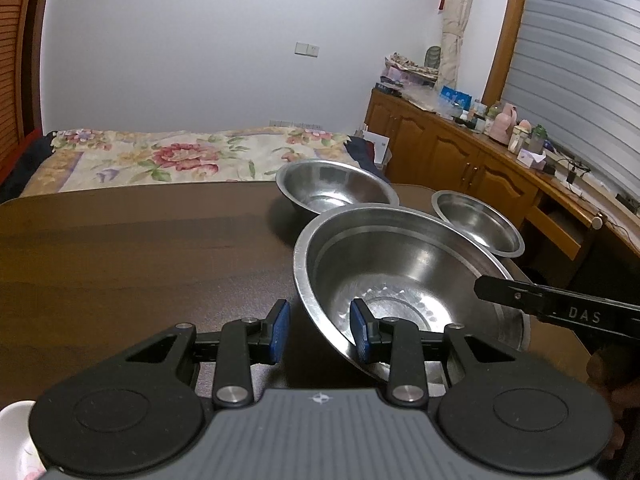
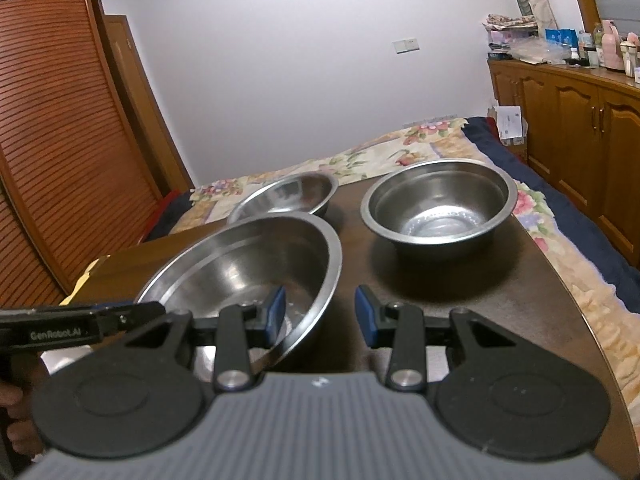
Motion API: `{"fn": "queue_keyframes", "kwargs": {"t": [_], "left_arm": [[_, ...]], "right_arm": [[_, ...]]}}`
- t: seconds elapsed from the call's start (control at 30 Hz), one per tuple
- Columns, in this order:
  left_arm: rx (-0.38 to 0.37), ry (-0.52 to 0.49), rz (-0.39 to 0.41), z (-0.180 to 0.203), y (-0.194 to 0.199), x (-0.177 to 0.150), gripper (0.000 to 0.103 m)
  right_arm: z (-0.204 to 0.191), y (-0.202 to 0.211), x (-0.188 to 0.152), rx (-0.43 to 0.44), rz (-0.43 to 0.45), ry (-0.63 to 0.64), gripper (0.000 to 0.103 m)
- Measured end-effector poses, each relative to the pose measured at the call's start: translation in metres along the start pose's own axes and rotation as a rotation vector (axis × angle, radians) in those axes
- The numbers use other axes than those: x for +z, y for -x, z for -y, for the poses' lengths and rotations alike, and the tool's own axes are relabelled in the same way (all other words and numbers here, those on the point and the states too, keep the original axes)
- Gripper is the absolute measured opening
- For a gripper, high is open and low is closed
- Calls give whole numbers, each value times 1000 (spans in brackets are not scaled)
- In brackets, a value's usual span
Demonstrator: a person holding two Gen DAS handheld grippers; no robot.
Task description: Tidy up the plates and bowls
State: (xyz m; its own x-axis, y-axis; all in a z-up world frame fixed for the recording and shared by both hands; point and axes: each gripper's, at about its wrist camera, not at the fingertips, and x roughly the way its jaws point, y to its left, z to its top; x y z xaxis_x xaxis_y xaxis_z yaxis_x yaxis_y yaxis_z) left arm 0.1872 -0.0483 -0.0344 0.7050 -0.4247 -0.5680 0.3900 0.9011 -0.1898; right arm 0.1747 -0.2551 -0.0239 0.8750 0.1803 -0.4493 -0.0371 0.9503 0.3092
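At large bowl [image 1: 404,276] rim: left gripper [image 1: 320,332], right gripper [image 2: 320,318] agape, straddling.

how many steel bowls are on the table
3: the large bowl nearest, between both grippers; the deep bowl behind it to the right; the far bowl at the table's back edge.

White letters "DAS" show on the black body of the right gripper [image 1: 560,308], reaching in over the large steel bowl [image 1: 400,276]. From the other side, "GenRobot.AI" reads in white along the left gripper [image 2: 80,326]. No other lettering is legible.
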Motion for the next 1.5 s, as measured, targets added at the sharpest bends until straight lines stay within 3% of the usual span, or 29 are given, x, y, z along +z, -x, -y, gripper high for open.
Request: {"fn": "queue_keyframes", "kwargs": {"t": [0.4,1.5], "left_arm": [[-6,0,5,2,0,0,24],[-87,-80,28,18,64,-32,25]], "right_arm": [[9,-9,2,66,-19,-65,21],[0,52,-15,139,8,-51,21]]}}
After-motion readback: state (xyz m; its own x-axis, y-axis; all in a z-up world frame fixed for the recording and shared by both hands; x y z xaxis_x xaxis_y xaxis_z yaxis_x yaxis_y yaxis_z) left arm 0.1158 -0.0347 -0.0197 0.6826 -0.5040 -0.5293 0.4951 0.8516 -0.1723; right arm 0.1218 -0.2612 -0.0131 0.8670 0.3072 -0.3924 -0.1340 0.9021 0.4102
